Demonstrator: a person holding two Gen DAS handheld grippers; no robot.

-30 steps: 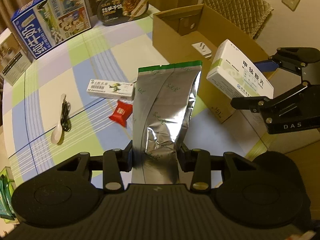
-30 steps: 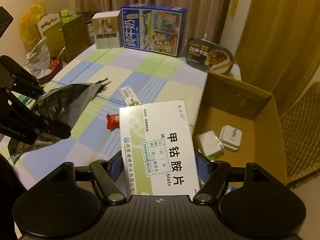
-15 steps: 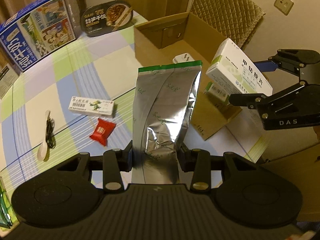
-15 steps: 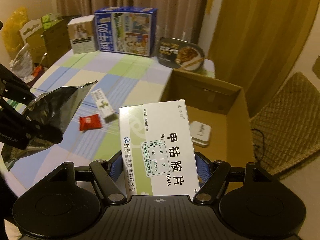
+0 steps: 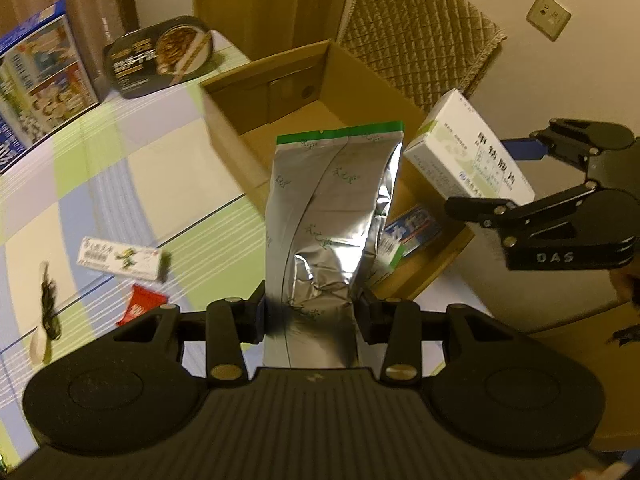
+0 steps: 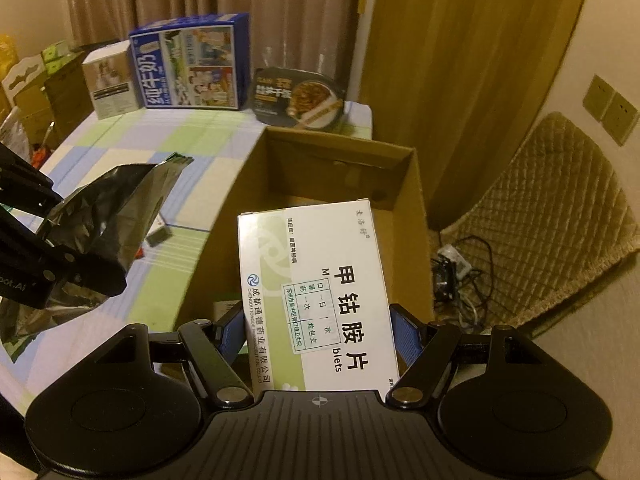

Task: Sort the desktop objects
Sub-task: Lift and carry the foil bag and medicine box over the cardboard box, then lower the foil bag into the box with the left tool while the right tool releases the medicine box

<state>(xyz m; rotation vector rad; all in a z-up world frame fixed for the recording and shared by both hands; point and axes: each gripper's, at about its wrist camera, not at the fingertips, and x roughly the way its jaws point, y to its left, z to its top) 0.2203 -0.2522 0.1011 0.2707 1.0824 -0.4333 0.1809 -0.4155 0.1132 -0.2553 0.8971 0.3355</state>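
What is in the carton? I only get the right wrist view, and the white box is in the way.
Observer: A blue-and-white box lies inside the carton, partly behind the pouch. The white box hides it from you.
Operator: Is there a spoon anywhere?
Observer: Yes, a white spoon lies on the table, with a dark cord lying along it.
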